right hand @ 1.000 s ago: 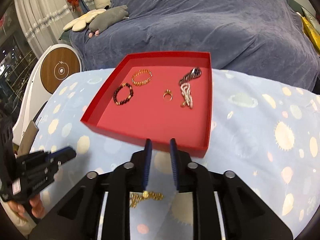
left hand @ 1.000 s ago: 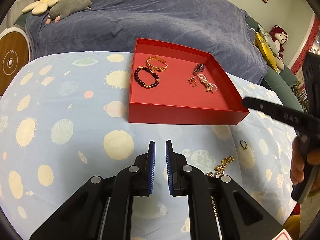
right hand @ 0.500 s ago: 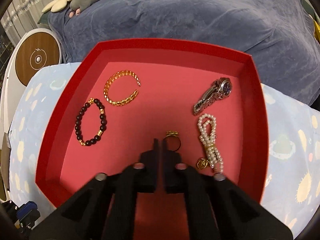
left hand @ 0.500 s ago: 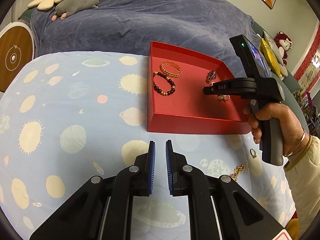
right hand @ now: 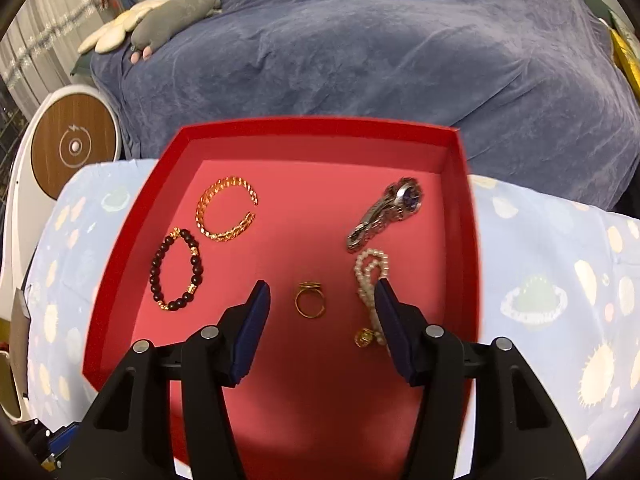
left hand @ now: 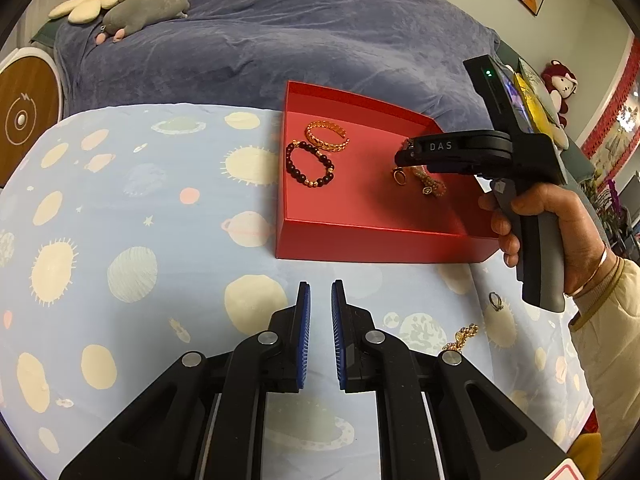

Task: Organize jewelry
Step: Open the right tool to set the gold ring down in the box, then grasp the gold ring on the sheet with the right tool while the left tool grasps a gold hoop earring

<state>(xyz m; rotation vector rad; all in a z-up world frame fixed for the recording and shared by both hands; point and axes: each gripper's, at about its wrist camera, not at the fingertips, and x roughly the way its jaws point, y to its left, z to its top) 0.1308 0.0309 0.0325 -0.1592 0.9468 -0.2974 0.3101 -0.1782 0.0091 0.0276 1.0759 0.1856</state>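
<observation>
A red tray (right hand: 464,240) sits on a table with a light blue cloth (left hand: 120,220) that has suns and planets on it. A big blue blanket (right hand: 360,40) is at the far side, behind the tray.

The right gripper (right hand: 320,300) hangs over the near part of the tray. Its two fingers are spread wide apart, and they hold nothing. A gold ring (right hand: 310,305) lies flat on the tray floor, right between the two fingers. It does not touch them.

A white pearl string (right hand: 372,272) lies just to the right of the ring, and the right finger covers part of it. A silver watch (right hand: 386,212) lies a bit farther back, near the right wall of the tray. On the left side of the tray lie a dark bead bracelet (right hand: 176,270) and, just behind it, a gold chain bracelet (right hand: 226,214). The two bracelets lie very close, almost touching.

The left gripper (left hand: 320,300) is over the blue cloth, on the near side of the tray. Its fingers are only a little apart, with a thin gap between them, and nothing is in the gap.

On the cloth to the right of the left gripper lie a small ring (left hand: 496,301) and a gold chain (left hand: 462,336). Both are outside the tray, near its near right corner. The person's right hand (left hand: 560,232) holds the handle of the right gripper above them.
</observation>
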